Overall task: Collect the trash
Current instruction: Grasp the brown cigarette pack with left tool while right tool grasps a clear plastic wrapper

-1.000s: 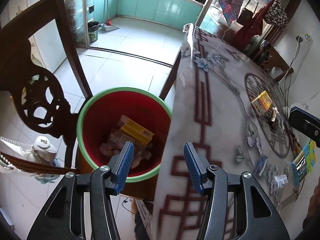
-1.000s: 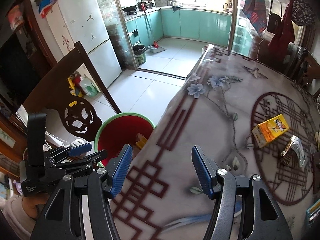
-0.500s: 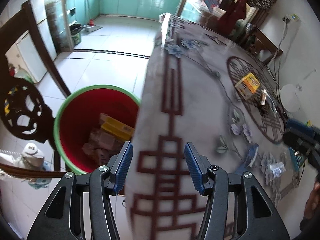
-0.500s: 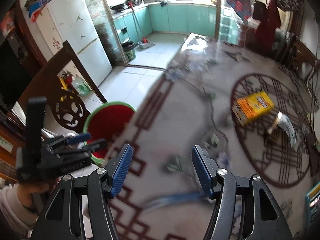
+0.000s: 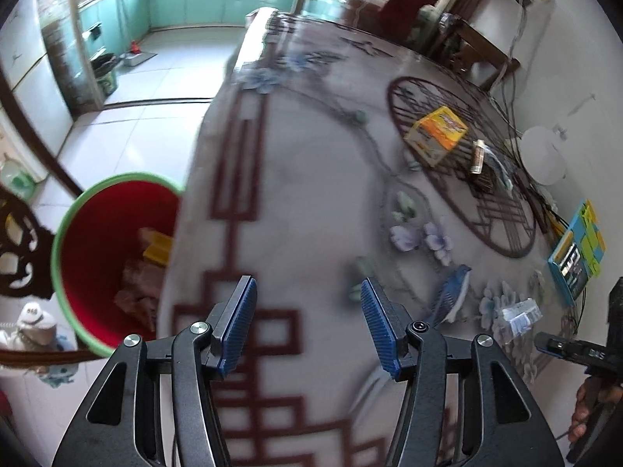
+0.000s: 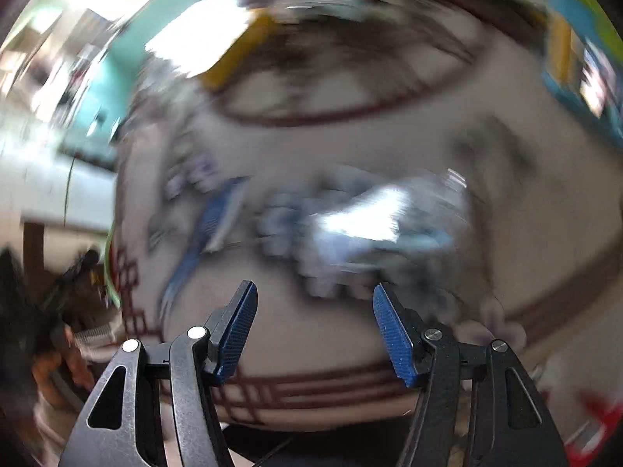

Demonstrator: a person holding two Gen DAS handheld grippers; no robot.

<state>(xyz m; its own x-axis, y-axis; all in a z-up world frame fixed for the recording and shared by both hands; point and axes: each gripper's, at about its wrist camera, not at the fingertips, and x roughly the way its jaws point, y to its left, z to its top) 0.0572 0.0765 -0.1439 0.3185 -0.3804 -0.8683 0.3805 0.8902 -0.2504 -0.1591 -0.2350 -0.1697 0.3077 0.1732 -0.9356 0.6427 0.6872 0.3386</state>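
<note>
Left gripper (image 5: pixel 307 327) and right gripper (image 6: pixel 313 329), jaws apart and empty, above the table (image 5: pixel 296 202). Trash on it: a yellow carton (image 5: pixel 436 134), light and stiff, best pinched across its narrow sides; a clear wrapper (image 5: pixel 520 317), probably thin and slippery, best taken at a crumpled fold. The right view is blurred. Red bin (image 5: pixel 105 249) stands beside the table.
</note>
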